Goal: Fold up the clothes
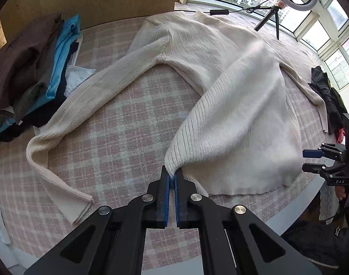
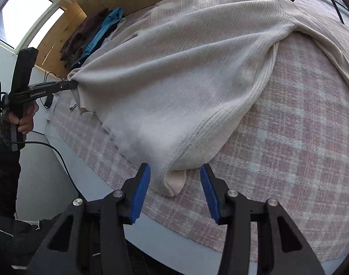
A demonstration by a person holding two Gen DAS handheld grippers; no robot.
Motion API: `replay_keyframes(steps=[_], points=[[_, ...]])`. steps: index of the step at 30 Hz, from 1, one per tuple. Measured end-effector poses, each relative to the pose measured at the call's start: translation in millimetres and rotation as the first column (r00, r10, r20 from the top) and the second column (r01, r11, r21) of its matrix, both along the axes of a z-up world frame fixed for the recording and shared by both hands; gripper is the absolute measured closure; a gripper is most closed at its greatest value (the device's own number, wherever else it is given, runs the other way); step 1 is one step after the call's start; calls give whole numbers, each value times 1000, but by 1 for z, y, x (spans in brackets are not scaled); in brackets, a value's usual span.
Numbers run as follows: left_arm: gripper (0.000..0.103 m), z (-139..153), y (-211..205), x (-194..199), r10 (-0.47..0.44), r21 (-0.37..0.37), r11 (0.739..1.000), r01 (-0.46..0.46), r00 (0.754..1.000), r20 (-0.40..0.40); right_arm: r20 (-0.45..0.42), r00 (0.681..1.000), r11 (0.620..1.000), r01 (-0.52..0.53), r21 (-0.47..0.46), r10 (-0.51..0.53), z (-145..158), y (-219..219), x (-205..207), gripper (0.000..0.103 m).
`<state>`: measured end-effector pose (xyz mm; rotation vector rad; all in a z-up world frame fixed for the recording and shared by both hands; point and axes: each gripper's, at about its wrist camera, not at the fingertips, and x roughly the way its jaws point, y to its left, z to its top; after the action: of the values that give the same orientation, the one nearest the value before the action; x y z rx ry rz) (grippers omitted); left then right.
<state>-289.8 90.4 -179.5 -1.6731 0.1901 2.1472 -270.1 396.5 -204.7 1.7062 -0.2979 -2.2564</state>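
**Carrying the sweater hem across the fold**

The cream sweater [image 1: 197, 52] lies spread on the checked blanket [image 1: 119, 123] that covers the surface, collar at the far side and both sleeves stretched outward. Its lower left corner is raised off the blanket and drawn toward you.

State of the tongs:
- The left tongs [image 1: 172, 178] are closed tight on that hem corner; the knit pulls taut from the grip point.
- The right tongs [image 2: 174, 183] stand wide apart, straddling the lower right hem corner [image 2: 174, 183], which rests on the blanket. They grip nothing.

Whether this lift opens a fold or finishes straightening the body cannot be judged from the lay of the cloth alone. The following applies either way:

1. Keep the left grip on the ribbed hem, not on the loose body knit, which stretches.
2. Before the right tongs close, confirm that both layers of the corner sit between the blue pads; a single layer leaves the back panel behind.
3. Hold both corners level so the hem stays straight.
4. Keep the cloth low over the blanket to prevent the sleeves from dragging.
5. Steer clear of the pile of folded clothes [image 1: 34, 73] at the left and the dark garments [image 1: 325, 94] at the right.
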Motion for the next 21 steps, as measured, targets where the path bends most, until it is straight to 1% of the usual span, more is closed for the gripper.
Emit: replay_keyframes(steps=[1, 2, 3, 4, 5, 6, 8, 9, 11, 12, 13, 14, 15, 16, 18, 19, 21], points=[[100, 7, 1, 3, -13, 5, 1000, 13, 1000, -4, -5, 1000, 999, -15, 52, 15, -4, 1, 2, 60], [100, 14, 1, 6, -27, 10, 1000, 27, 1000, -7, -2, 1000, 998, -22, 66, 22, -6, 7, 5, 85], [100, 21, 2, 9, -40, 15, 999, 40, 999, -11, 11, 1000, 999, -9, 38, 9, -7, 14, 4, 97], [100, 29, 3, 12, -54, 19, 998, 54, 998, -15, 28, 1000, 1000, 9, -1, -9, -7, 22, 3, 96], [100, 36, 3, 15, -67, 24, 997, 67, 998, -19, 23, 999, 999, 34, -31, -34, 1, 31, 4, 96], [100, 43, 4, 18, -80, 29, 996, 81, 997, -23, -9, 998, 995, 68, -69, -69, 19, 46, 7, 96], [100, 57, 5, 25, -107, 38, 993, 108, 994, -31, -105, 983, 982, 133, -133, -148, 72, 77, 18, 97], [102, 69, 8, 29, -124, 47, 991, 126, 991, -43, -165, 970, 976, 154, -156, -180, 103, 93, 27, 97], [103, 98, 16, 39, -163, 71, 983, 168, 984, -75, -279, 931, 964, 190, -187, -237, 161, 122, 47, 97], [103, 101, 22, 41, -188, 94, 977, 193, 980, -60, -322, 908, 958, 217, -188, -269, 181, 135, 57, 97], [103, 98, 27, 43, -218, 122, 968, 220, 975, -30, -344, 888, 949, 256, -184, -306, 193, 148, 65, 97], [103, 86, 36, 45, -241, 114, 964, 240, 971, -4, -338, 878, 939, 293, -177, -338, 194, 157, 68, 97], [103, 70, 46, 46, -259, 87, 963, 256, 966, 20, -302, 880, 929, 329, -168, -366, 183, 163, 68, 97], [103, 52, 54, 47, -268, 82, 961, 264, 962, 53, -243, 890, 921, 356, -160, -386, 165, 168, 67, 97], [103, 15, 66, 48, -275, 103, 959, 263, 954, 123, -125, 902, 907, 394, -147, -412, 123, 175, 62, 97], [103, 0, 73, 50, -278, 115, 958, 262, 949, 152, -88, 907, 906, 399, -138, -413, 105, 176, 60, 97], [103, -24, 89, 56, -289, 144, 954, 263, 936, 201, -34, 904, 902, 421, -92, -425, 76, 183, 55, 97]])
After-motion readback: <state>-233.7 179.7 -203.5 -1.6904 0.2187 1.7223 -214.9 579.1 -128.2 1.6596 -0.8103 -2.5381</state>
